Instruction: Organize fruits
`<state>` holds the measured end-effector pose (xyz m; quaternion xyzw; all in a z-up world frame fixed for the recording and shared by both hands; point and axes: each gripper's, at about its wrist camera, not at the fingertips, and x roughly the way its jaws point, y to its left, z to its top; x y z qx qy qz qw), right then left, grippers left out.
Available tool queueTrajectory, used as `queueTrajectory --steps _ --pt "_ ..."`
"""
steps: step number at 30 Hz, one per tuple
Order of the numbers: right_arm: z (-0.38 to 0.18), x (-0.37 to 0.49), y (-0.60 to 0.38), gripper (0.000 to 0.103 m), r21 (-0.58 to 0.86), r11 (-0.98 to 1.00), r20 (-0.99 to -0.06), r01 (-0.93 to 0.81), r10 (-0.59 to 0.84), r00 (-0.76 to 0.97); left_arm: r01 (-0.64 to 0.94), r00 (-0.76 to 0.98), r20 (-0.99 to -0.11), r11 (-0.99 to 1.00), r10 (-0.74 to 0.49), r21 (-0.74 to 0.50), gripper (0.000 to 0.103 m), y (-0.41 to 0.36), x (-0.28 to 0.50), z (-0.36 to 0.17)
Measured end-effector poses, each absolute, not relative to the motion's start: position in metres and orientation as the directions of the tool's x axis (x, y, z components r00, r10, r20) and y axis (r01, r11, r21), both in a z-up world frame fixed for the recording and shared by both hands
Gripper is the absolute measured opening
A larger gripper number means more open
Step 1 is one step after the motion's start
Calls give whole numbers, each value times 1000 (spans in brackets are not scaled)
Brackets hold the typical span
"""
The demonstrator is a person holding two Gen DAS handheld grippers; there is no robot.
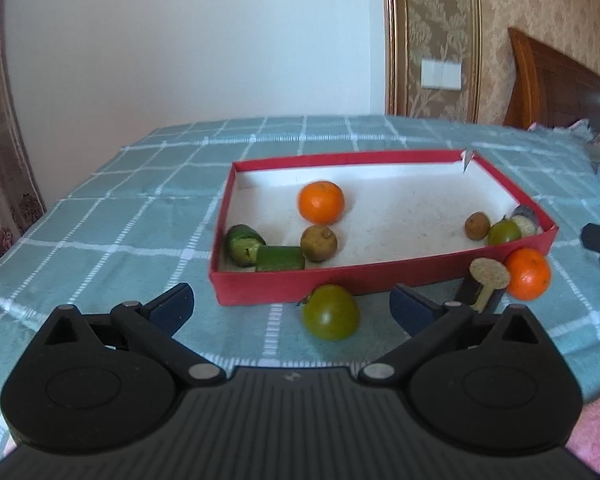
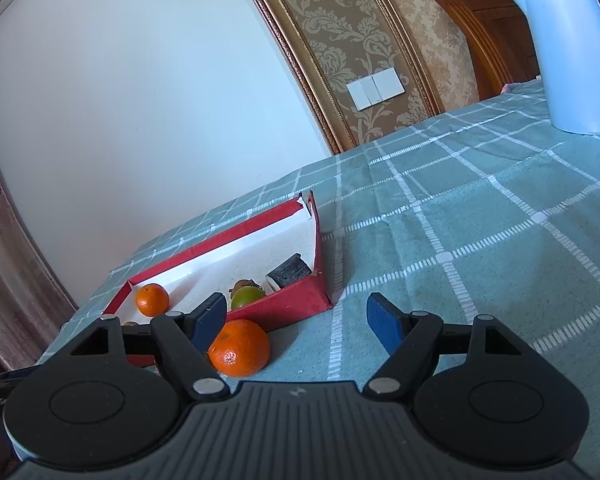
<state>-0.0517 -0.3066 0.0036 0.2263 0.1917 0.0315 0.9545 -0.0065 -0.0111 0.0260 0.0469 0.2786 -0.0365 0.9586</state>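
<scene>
A red box [image 1: 284,286] with a white floor sits on the checked cloth. It holds an orange [image 1: 321,202], a brown round fruit [image 1: 318,243], cucumber pieces [image 1: 260,252], a small brown fruit [image 1: 477,225], a green tomato [image 1: 504,232] and an eggplant piece [image 1: 525,218]. In front of the box lie a second green tomato [image 1: 331,312], an eggplant slice [image 1: 485,284] and a second orange [image 1: 528,274]. My left gripper [image 1: 292,301] is open, and the loose tomato lies just ahead between its fingers. My right gripper [image 2: 298,314] is open, with the loose orange [image 2: 240,347] beside its left finger [image 2: 212,316].
A white electric kettle [image 2: 568,48] stands on the cloth at the far right. A wooden headboard [image 1: 556,80] and a patterned wall panel rise behind the table. The table's left edge [image 1: 40,216] drops off near a curtain.
</scene>
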Motion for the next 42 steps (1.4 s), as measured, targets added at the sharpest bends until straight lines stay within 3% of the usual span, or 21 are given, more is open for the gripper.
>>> queueTrajectory --steps 9,37,42 --pt "3 -51 -308 77 456 890 -350 19 159 923 54 785 -620 994 15 94 101 -16 18 2" --pt "2 -52 -310 77 467 884 -350 26 157 923 41 768 -640 999 -11 31 103 -9 23 1" --pt "2 -53 -311 77 467 884 -351 31 153 924 50 772 -636 998 -22 26 99 -9 21 1"
